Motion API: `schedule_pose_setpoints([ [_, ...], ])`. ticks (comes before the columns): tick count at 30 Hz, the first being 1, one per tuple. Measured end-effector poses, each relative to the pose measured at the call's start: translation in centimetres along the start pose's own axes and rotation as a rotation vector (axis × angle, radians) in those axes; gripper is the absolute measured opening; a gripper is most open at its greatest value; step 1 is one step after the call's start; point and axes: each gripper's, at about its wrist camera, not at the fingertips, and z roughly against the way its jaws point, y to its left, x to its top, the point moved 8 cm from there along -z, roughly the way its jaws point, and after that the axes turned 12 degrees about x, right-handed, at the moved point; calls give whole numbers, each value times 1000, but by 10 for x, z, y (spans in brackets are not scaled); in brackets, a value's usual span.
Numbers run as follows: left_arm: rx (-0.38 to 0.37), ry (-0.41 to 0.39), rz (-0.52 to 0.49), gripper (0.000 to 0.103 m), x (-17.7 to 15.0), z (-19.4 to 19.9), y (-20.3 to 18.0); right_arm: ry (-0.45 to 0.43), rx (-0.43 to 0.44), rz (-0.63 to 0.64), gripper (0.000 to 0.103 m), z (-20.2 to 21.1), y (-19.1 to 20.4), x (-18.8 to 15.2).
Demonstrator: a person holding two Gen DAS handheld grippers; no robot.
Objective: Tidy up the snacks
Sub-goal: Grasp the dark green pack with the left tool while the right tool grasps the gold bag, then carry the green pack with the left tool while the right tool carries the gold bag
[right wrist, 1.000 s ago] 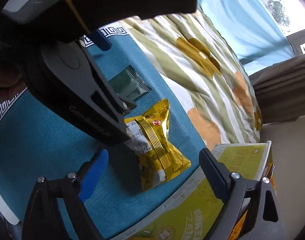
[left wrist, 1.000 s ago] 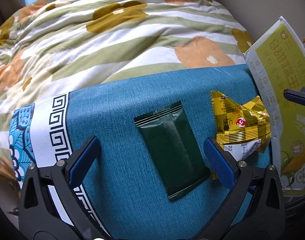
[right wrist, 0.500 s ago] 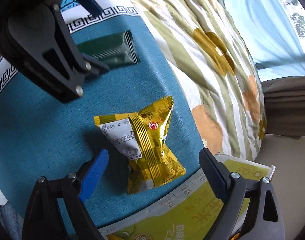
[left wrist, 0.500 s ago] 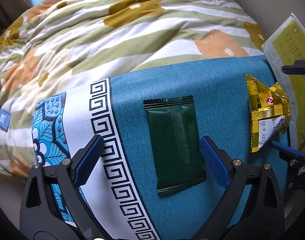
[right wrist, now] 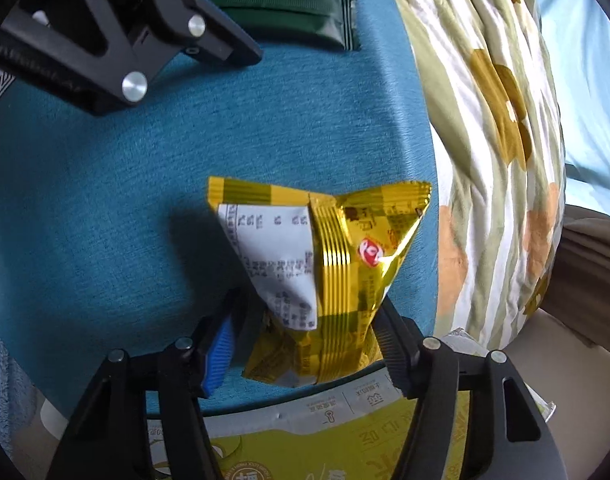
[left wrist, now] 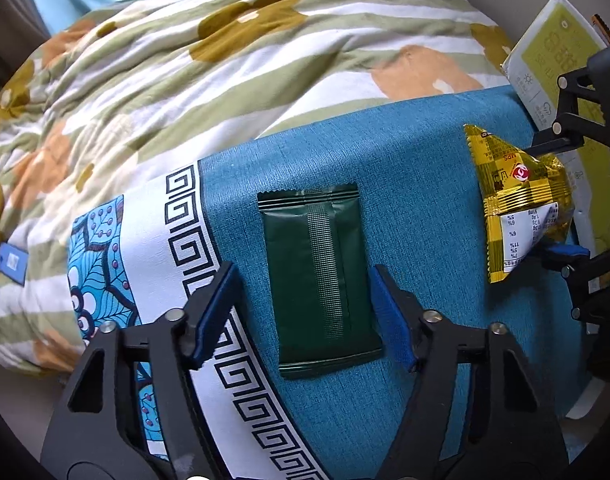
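A dark green flat snack packet (left wrist: pixel 319 272) lies on a teal cloth (left wrist: pixel 421 184). My left gripper (left wrist: pixel 305 316) straddles its near half, jaws narrowed on either side with small gaps, not touching it. A gold foil snack bag (right wrist: pixel 325 276) lies to the right near the cloth's edge; it also shows in the left wrist view (left wrist: pixel 521 200). My right gripper (right wrist: pixel 305 344) has its jaws narrowed around the bag's near end, close to both sides. The green packet shows at the top of the right wrist view (right wrist: pixel 289 4).
A yellow-green printed box (left wrist: pixel 561 52) stands past the cloth's right edge and shows under my right gripper (right wrist: pixel 305 448). A striped floral quilt (left wrist: pixel 225 64) lies beyond the cloth. The cloth has a white key-pattern border (left wrist: pixel 185 220) on the left.
Both grippers have moved in over their snacks and their jaws have narrowed. The left now straddles the green packet, the right the gold bag's near end.
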Motion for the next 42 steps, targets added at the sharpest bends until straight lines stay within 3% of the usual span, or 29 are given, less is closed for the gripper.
schedule_pose_setpoints([
  [1, 0, -2, -1, 45, 1, 1, 2, -4, 4, -3, 54, 1, -1, 1],
  [2, -2, -1, 1, 42, 2, 1, 3, -5, 2, -5, 50, 1, -3, 1],
  [14, -28, -15, 34, 41, -1, 4, 13, -107, 111, -164, 41, 8, -2, 10],
  [21, -25, -45, 49, 41, -4, 23, 26, -216, 138, -263, 40, 25, -2, 13],
  [32, -15, -196, 59, 41, 14, 123, 55, -463, 151, -485, 40, 119, -4, -1],
  [42, -26, -379, 13, 41, 42, 246, 38, -664, 157, -719, 40, 216, 8, -75],
])
